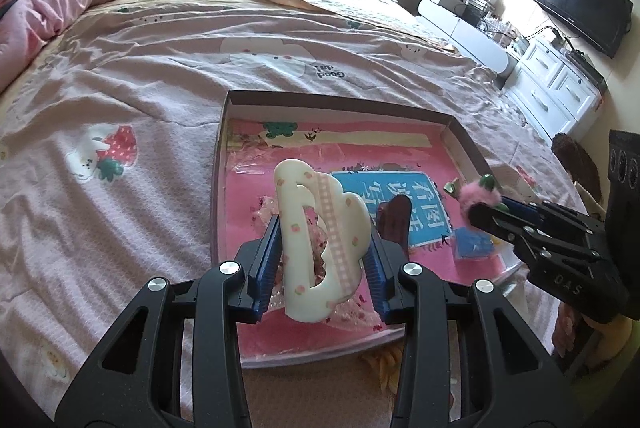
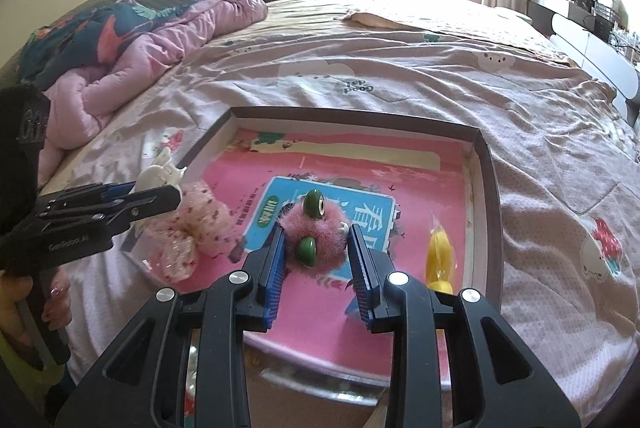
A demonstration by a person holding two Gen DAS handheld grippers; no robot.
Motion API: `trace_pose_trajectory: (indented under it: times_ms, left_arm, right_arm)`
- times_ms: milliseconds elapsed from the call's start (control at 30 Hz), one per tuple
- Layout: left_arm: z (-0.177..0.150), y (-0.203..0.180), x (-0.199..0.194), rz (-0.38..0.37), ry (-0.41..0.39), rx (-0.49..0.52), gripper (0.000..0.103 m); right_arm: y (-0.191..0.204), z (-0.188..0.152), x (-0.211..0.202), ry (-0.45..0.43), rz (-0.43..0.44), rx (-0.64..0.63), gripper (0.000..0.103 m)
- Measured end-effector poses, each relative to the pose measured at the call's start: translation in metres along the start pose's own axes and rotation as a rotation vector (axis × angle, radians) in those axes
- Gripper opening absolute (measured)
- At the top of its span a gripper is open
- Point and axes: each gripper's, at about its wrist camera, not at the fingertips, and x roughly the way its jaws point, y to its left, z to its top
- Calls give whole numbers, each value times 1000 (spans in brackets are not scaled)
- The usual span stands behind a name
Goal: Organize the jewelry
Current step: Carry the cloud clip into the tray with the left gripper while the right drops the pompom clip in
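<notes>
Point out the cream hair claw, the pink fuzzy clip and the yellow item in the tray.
cream hair claw (image 1: 320, 240), left wrist view, on its cloud-shaped body.
pink fuzzy clip (image 2: 320, 234), right wrist view, on the fur between its two green beads.
yellow item (image 2: 439, 254), right wrist view, on its wrapped middle.

I read "Good day" upside down on the bedsheet (image 1: 280, 40), twelve o'clock; "DAS" on the right gripper (image 1: 478, 214), four o'clock

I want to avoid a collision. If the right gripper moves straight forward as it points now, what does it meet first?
Probably the box's pink printed floor, then its far wall. The right gripper already holds the pink fuzzy clip; depth is unclear.
</notes>
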Motion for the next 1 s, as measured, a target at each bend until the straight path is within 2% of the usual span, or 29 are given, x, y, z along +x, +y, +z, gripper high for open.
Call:
trace_pose_trajectory:
  times_ms: [433, 1000]
  left_arm:
    - [-2, -2, 22, 18, 29, 37, 30]
    - [-4, 4, 23, 21, 40, 18, 31]
  right_arm:
    - [-13, 11, 38, 45, -35, 29, 29]
    - [-19, 8, 52, 79, -39, 49, 30]
